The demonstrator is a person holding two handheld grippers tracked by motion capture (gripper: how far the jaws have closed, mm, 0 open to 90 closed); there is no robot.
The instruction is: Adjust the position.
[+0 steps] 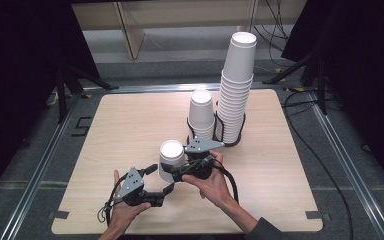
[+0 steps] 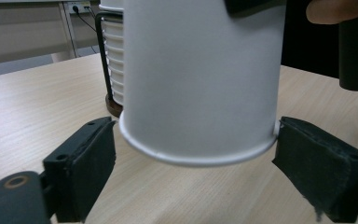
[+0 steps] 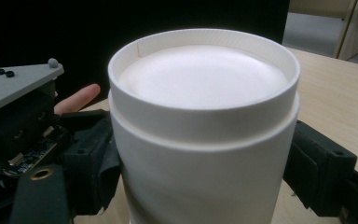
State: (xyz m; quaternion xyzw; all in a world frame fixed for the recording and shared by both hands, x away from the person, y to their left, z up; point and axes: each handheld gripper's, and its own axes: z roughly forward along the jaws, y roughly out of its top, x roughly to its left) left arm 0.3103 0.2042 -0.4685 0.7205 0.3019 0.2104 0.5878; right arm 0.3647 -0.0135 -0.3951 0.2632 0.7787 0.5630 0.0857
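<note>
Right tool [image 3: 205, 154] clamps the inverted cup [image 3: 200, 140]; left tool [image 2: 193, 163] loosely flanks its rim

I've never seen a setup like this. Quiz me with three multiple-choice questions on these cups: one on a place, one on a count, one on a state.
1. The tallest stack stands:
A. in the black wire holder
B. on the floor
C. at the table's left edge

2. Stacks in the holder:
A. one
B. two
C. four

3. The cup in the right claw is:
A. crushed flat
B. mouth up
C. upside down

Answers:
1. A: the tallest stack rises from the holder.
2. B: a short stack stands beside it.
3. C: the cup in the right claw shows its bottom on top.
</note>
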